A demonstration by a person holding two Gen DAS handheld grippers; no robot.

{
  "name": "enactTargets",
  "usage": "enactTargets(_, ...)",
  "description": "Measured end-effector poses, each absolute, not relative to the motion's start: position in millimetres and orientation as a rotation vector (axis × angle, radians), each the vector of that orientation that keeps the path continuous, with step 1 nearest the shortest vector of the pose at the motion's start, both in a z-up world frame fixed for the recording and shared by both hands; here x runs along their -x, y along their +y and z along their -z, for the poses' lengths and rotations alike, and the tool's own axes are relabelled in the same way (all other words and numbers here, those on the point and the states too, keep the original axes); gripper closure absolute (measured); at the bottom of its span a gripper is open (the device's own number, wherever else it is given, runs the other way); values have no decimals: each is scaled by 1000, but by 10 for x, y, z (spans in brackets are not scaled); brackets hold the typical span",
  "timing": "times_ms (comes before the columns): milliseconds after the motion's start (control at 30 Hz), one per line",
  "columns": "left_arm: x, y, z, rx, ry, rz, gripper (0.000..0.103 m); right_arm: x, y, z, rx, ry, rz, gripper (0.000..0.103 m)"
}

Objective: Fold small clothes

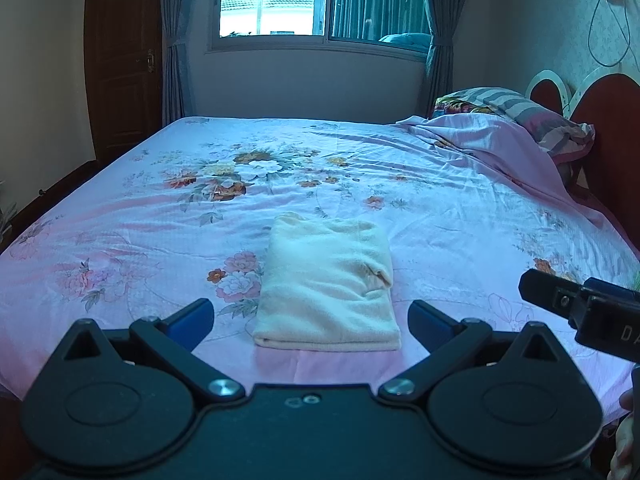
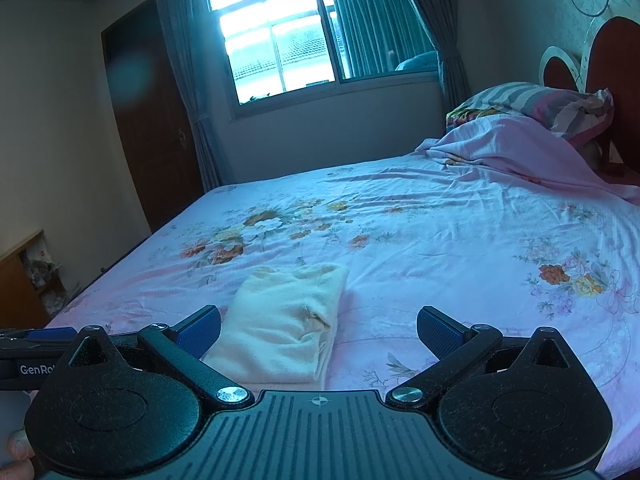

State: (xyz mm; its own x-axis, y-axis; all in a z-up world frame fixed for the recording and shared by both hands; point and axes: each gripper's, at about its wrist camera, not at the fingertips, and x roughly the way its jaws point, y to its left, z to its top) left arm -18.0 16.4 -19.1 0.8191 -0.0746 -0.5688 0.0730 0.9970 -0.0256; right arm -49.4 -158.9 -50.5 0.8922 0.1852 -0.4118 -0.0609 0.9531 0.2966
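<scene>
The left hand-held gripper [image 2: 24, 360] reads "GenRo"; the right hand-held gripper [image 1: 600, 316] reads "DA".

**A:** So where's the piece I'm working on?

**B:** It's a small cream garment [image 1: 326, 286], soft and kinda fleecy looking. It's folded into a neat upright rectangle, lying flat on the pink floral bedsheet [image 1: 440, 200] near my edge of the bed.

**A:** Tidy fold?

**B:** Mostly. From my right wrist view the layered edges stack up on its right side [image 2: 288, 320], and there's a little rumpled tuck there. The far end bunches slightly.
</scene>
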Motion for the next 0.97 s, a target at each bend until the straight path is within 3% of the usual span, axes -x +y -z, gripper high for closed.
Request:
enactTargets(700,25,92,323,-26,628,114,2,418,-1611,614,-292,485,-117,0)
enactTargets(833,8,63,359,-18,600,152,13,387,-1634,662,-304,490,-105,0)
enactTargets(900,-51,64,379,-8,613,163,12,370,-1644,689,-306,495,-99,0)
enactTargets(967,-151,64,394,-5,631,161,2,345,-1660,714,-304,496,-94,0)
